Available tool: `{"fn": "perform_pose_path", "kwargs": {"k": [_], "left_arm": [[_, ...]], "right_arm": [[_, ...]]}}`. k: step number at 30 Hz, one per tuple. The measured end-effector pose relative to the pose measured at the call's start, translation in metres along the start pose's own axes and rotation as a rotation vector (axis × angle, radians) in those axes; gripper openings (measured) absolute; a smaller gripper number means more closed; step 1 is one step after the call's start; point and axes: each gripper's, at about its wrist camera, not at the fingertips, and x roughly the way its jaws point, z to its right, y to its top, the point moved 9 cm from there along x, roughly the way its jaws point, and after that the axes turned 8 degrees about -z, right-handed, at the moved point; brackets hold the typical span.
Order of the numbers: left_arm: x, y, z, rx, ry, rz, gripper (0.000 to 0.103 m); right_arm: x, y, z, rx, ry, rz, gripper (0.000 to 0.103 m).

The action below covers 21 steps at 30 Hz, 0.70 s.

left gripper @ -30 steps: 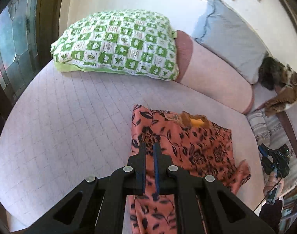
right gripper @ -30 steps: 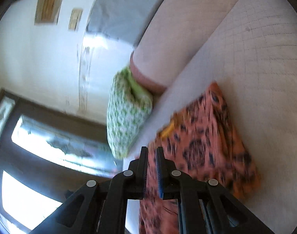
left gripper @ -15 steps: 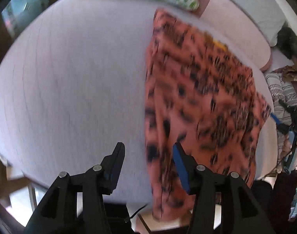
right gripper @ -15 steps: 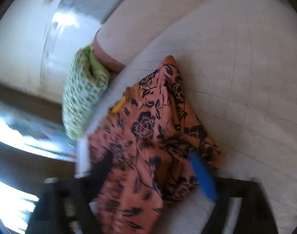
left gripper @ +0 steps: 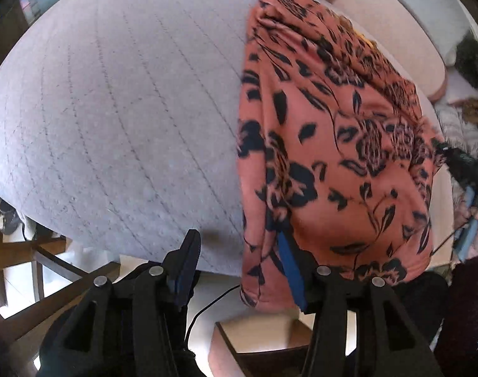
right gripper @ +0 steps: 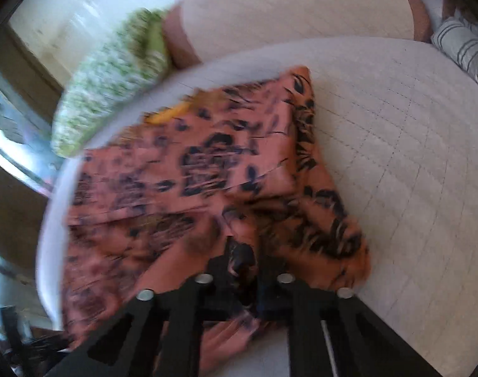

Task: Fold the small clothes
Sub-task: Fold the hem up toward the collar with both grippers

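my right tool (right gripper: 243, 270) pinched tight on the orange floral garment (right gripper: 207, 169) lower centre, left tool (left gripper: 239, 257) half open, garment edge hanging between its jaws, quilted bed (left gripper: 113, 110) underneath

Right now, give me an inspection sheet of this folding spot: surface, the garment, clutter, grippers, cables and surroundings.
Surface: pale quilted mattress, bare to the left of the garment in the left wrist view.
Job's things: orange floral garment lies spread on the mattress, its near edge hanging over the front.
Clutter: green checked pillow and pink bolster at the back; striped cushion at the side.
Grippers: left gripper open, its jaws recently opening, garment edge between them but not pinched; right gripper shut on the garment's bunched near edge, having just closed.
Cables: thin black cable below the left gripper.
Surroundings: wooden frame lower left; window beyond the pillow.
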Motion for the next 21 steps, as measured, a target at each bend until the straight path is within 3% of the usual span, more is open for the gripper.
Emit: {"fn": "perform_pose_path", "kwargs": {"k": [3, 5, 7, 12, 16, 21], "left_arm": [[0.003, -0.005, 0.009, 0.024, -0.008, 0.012, 0.051], [0.007, -0.008, 0.019, 0.061, -0.025, 0.008, 0.031], [0.012, -0.012, 0.025, 0.084, -0.024, 0.008, 0.028], [0.01, -0.018, 0.021, 0.065, -0.067, 0.028, 0.027], [0.018, -0.031, 0.014, 0.029, -0.1, -0.034, 0.044], [0.019, -0.035, 0.012, -0.002, -0.094, -0.003, 0.042]], "right_arm": [[-0.037, -0.019, 0.001, 0.021, 0.043, 0.069, 0.009], [-0.064, -0.034, 0.009, 0.04, 0.066, 0.113, 0.009], [-0.087, -0.049, 0.023, 0.088, 0.099, 0.146, 0.009], [-0.141, -0.086, 0.069, 0.254, 0.217, 0.216, 0.009], [-0.167, -0.114, 0.101, 0.327, 0.22, 0.23, 0.009], [-0.16, -0.138, 0.12, 0.382, 0.211, 0.183, 0.009]]}}
